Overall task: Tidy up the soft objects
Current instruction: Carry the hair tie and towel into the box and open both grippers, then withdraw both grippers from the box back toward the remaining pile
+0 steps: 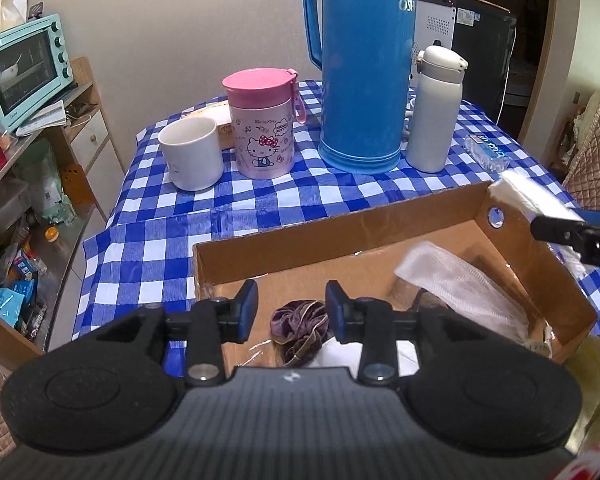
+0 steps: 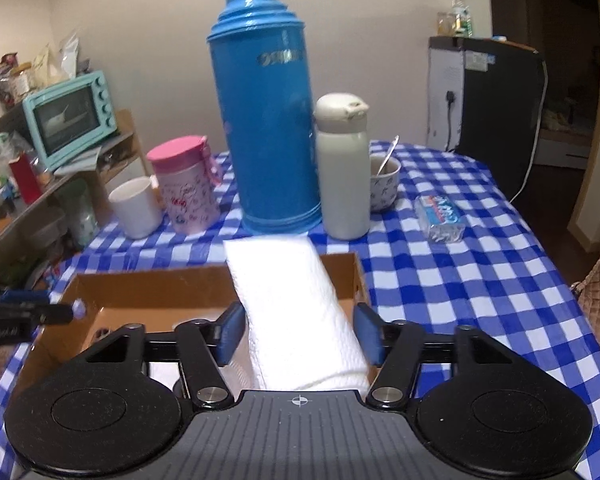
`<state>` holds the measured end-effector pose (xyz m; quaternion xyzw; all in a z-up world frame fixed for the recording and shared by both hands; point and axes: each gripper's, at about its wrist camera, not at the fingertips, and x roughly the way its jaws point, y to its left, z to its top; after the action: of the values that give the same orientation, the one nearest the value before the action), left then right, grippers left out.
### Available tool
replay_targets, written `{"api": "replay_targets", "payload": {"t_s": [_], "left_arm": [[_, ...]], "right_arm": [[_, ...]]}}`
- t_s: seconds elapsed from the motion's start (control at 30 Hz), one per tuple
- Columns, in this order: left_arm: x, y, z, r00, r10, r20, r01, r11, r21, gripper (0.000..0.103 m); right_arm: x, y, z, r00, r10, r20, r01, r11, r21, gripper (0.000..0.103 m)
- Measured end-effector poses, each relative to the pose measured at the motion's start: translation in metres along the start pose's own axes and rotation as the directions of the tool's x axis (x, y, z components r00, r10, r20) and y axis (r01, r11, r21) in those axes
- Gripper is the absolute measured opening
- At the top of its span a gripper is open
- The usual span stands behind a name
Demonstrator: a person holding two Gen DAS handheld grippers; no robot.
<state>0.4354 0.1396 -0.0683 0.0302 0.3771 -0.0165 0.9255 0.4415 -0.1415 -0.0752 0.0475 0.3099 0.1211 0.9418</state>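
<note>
White folded towel (image 2: 296,312) lies betw. pads of right hand-held gripper (image 2: 298,334), long axis running fwd over cardboard box (image 2: 148,292); grip contact unclear. Left hand-held gripper (image 1: 291,310) open, empty, above purple scrunchie (image 1: 298,330) inside box on worktop (image 2: 440,280).
</note>
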Motion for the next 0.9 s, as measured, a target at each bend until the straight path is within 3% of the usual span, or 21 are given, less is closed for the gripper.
{"api": "replay_targets", "payload": {"t_s": [0.1,0.63,0.9], "left_arm": [[-0.004,-0.001,-0.001,1.000,-0.008,-0.002,0.008,1.000,-0.005,0.038],[-0.046,-0.007,-0.020,0.999,-0.035,-0.023,0.034,0.999,-0.030,0.052],[-0.079,-0.012,-0.030,0.999,-0.045,-0.017,0.044,0.998,-0.047,0.052]], "right_arm": [[-0.002,0.000,0.001,1.000,0.015,0.009,-0.015,1.000,-0.008,0.070],[-0.045,-0.005,-0.022,0.995,0.066,-0.080,-0.063,0.997,0.040,0.070],[-0.082,-0.006,-0.028,0.990,0.117,-0.076,-0.111,0.991,0.079,0.070]]}}
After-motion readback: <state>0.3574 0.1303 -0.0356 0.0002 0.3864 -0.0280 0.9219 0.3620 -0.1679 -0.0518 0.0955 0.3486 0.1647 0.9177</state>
